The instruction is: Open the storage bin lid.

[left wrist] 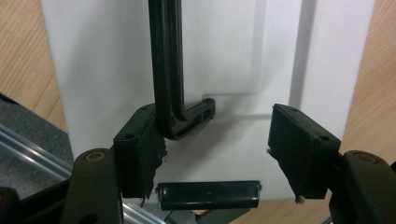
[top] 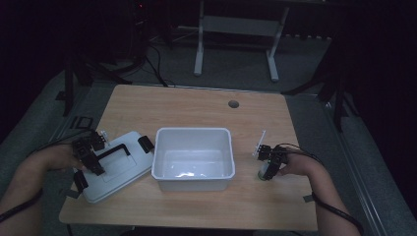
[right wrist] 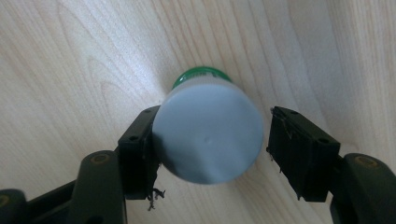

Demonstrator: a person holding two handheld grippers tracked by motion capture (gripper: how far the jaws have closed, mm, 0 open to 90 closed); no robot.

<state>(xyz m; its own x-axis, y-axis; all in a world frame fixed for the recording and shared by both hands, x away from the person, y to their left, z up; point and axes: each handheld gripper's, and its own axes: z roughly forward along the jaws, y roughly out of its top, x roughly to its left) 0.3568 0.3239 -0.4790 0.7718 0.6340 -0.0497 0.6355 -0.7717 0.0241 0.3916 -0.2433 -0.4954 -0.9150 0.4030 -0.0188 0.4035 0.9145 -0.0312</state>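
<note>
The right gripper (right wrist: 212, 151) straddles a grey-capped bottle (right wrist: 208, 133) on the tabletop (right wrist: 70, 56), jaws apart, one side not touching. The left gripper (left wrist: 215, 154), jaws apart, hovers over the white lid (left wrist: 224, 56) beside its black handle (left wrist: 166, 70).

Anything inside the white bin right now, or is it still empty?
The white bin looks empty: its pale floor shows only glare. The near wall hides the strip of floor right behind it. The lid lies beside it, and the small bottle stands outside, between the right gripper's jaws.
</note>
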